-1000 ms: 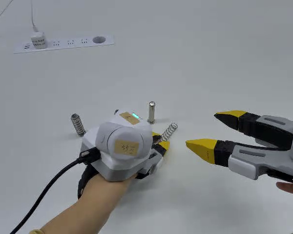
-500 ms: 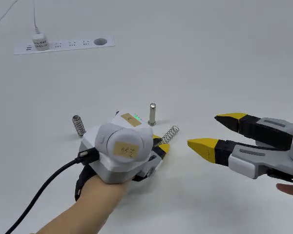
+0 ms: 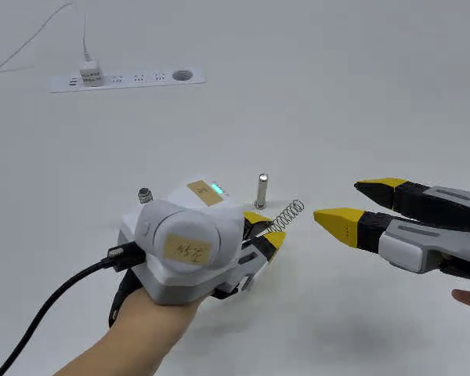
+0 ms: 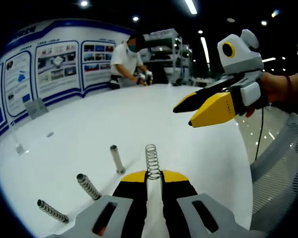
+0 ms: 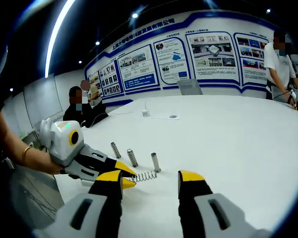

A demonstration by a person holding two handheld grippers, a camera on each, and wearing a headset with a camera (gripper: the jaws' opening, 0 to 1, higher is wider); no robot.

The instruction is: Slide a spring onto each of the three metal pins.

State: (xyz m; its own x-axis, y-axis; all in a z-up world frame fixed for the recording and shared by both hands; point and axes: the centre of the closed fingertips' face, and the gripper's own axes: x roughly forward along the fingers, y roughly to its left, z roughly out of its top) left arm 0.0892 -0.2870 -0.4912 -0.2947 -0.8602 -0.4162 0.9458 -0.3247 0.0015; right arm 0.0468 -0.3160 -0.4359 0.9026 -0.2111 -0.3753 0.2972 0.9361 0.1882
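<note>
A white tabletop (image 3: 321, 110) carries a power strip (image 3: 129, 78) at its far side. A white plug (image 3: 90, 73) sits near the strip's left end, and its cord (image 3: 31, 43) trails away. Blue-framed posters (image 5: 213, 49) line the wall, and a person (image 4: 125, 62) stands beyond the tabletop.

We find the matte white tabletop (image 3: 337, 94) bright, evenly lit from above, with soft shadow under the white-and-yellow left gripper (image 3: 268, 229). In the gripper views ceiling strip lights (image 4: 191, 6) glare, edges bow, the thin steel coil spring (image 4: 152, 161) is sharp, and wall posters (image 4: 59, 59) blur.
</note>
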